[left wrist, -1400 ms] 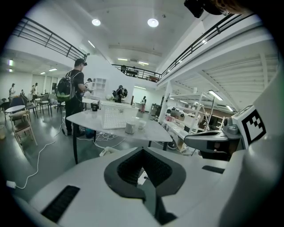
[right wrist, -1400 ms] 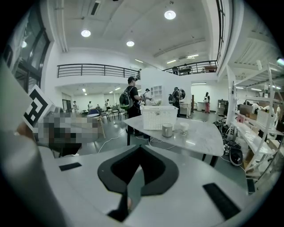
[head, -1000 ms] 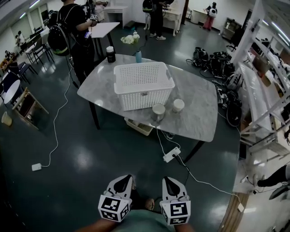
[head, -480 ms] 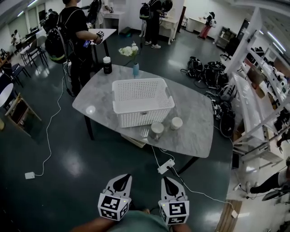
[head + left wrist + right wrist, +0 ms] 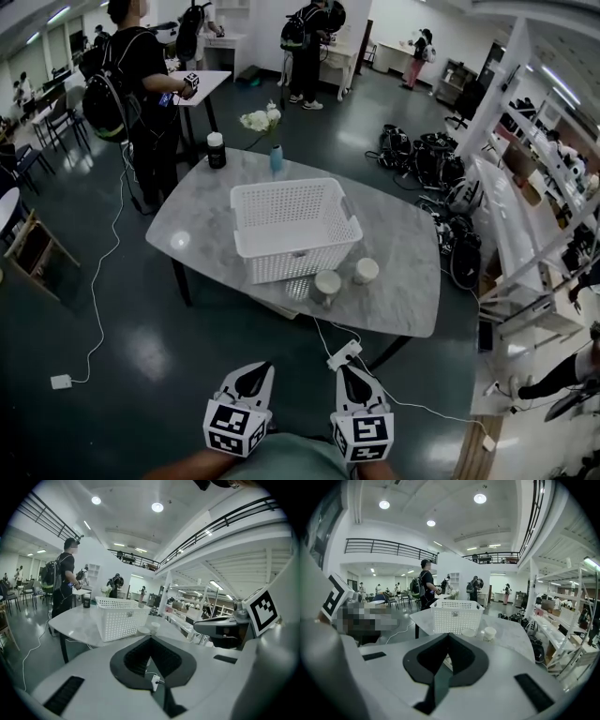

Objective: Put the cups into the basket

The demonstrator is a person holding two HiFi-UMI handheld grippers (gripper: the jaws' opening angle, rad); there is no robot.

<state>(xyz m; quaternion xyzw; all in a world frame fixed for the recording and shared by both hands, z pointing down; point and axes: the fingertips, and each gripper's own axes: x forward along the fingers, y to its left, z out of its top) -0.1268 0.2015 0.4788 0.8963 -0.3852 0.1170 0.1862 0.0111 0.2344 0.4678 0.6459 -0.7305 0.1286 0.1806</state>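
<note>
A white slatted basket (image 5: pixel 295 225) stands on the marble table (image 5: pixel 403 281). Two pale cups stand upright just in front of it, one (image 5: pixel 327 284) nearer the basket's corner, the other (image 5: pixel 366 271) to its right. My left gripper (image 5: pixel 254 372) and right gripper (image 5: pixel 349 374) are side by side at the bottom of the head view, over the dark floor and well short of the table. Both are shut on nothing. The left gripper view shows the basket (image 5: pixel 121 618) and cups (image 5: pixel 152 626) beyond its jaws. From the right gripper view the basket (image 5: pixel 456 615) and both cups (image 5: pixel 489 633) lie straight ahead.
A black jar (image 5: pixel 217 150) and a blue vase of flowers (image 5: pixel 276 155) stand at the table's far edge. A person with a backpack (image 5: pixel 131 84) stands beyond it. A power strip (image 5: pixel 343 354) and cables lie on the floor ahead; shelving (image 5: pixel 534 187) and bags (image 5: pixel 422 155) are on the right.
The table, basket and cups have slid lower in the head view. Both grippers keep their place at the bottom edge, still shut.
</note>
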